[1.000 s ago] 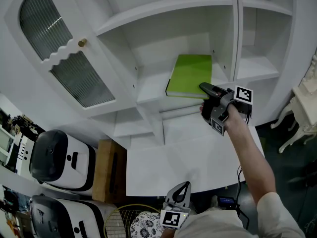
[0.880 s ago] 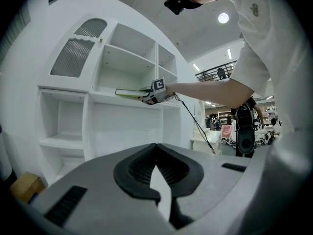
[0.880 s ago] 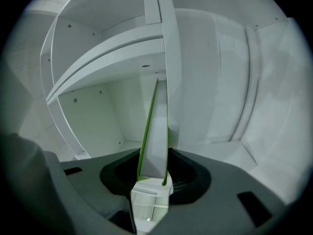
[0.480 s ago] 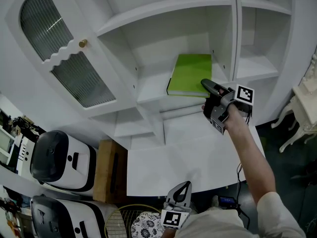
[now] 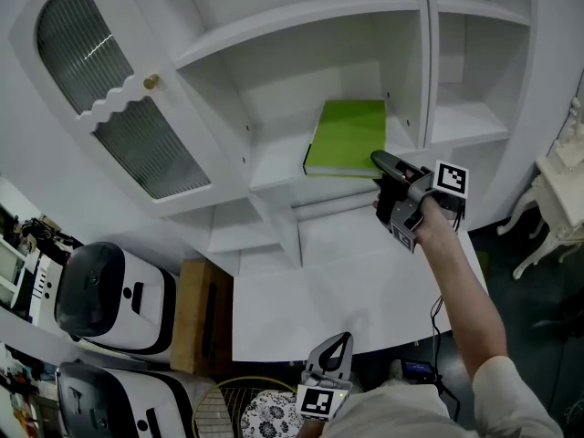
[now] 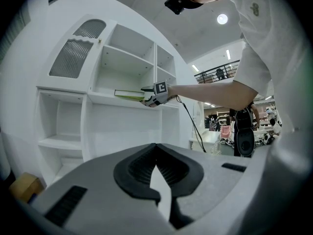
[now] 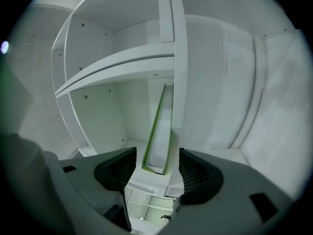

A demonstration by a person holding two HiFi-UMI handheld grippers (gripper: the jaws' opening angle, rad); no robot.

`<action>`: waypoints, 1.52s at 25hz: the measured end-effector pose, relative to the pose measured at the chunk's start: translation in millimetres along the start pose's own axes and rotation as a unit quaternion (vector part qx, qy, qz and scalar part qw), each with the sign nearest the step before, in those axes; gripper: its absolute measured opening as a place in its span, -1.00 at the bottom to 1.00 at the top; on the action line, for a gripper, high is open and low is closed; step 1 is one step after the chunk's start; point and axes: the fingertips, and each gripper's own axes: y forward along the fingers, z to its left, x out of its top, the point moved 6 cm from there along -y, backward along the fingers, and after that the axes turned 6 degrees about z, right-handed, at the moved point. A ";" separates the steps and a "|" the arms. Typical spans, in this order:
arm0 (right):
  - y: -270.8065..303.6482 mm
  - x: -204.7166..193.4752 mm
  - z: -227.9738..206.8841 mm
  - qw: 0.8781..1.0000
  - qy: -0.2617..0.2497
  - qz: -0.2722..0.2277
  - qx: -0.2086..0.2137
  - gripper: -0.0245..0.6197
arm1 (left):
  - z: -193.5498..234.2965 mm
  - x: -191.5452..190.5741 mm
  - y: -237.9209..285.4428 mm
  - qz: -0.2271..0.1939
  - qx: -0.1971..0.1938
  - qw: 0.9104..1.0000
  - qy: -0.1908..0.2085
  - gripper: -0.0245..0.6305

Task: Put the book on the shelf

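Note:
The green book (image 5: pixel 347 135) lies flat on a middle shelf (image 5: pixel 274 167) of the white cabinet, its near corner sticking out over the shelf's front. My right gripper (image 5: pixel 377 181) is at that corner, turned on its side. Its jaws are opening. In the right gripper view the book's edge (image 7: pixel 159 131) stands between the two pads (image 7: pixel 117 170) with a gap on each side. My left gripper (image 5: pixel 330 354) hangs low by the person's body, shut and empty, and looks up at the book (image 6: pixel 128 95) and the right gripper (image 6: pixel 149 98).
An open cabinet door (image 5: pixel 119 99) with ribbed glass swings out at the left. A white desk top (image 5: pixel 347 290) lies under the shelves. Two white machines (image 5: pixel 109 295) and a wooden box (image 5: pixel 205 313) stand on the floor at the left.
The right gripper's jaws have spread apart from the book's corner, and the book stays flat on the shelf. The left gripper has not moved.

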 end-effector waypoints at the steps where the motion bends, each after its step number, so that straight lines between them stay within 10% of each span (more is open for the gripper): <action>1: -3.2 -1.0 -1.6 1.000 0.002 -0.001 -0.001 -0.12 | -0.5 -0.1 -0.2 0.000 -0.001 1.000 0.001 -0.92; 18: -63.9 -61.8 16.1 0.999 -0.033 0.038 0.020 -0.13 | -14.5 1.6 6.3 0.009 -0.033 0.999 0.011 -0.92; 27: -107.8 -86.4 -6.9 0.998 -0.060 0.026 -0.020 -0.81 | -22.2 3.5 13.5 0.000 -0.047 0.999 0.016 -0.92; 38: -140.7 -110.4 -26.4 0.994 -0.097 0.037 -0.040 -0.87 | -30.4 2.1 19.0 0.011 -0.060 0.998 0.017 -0.92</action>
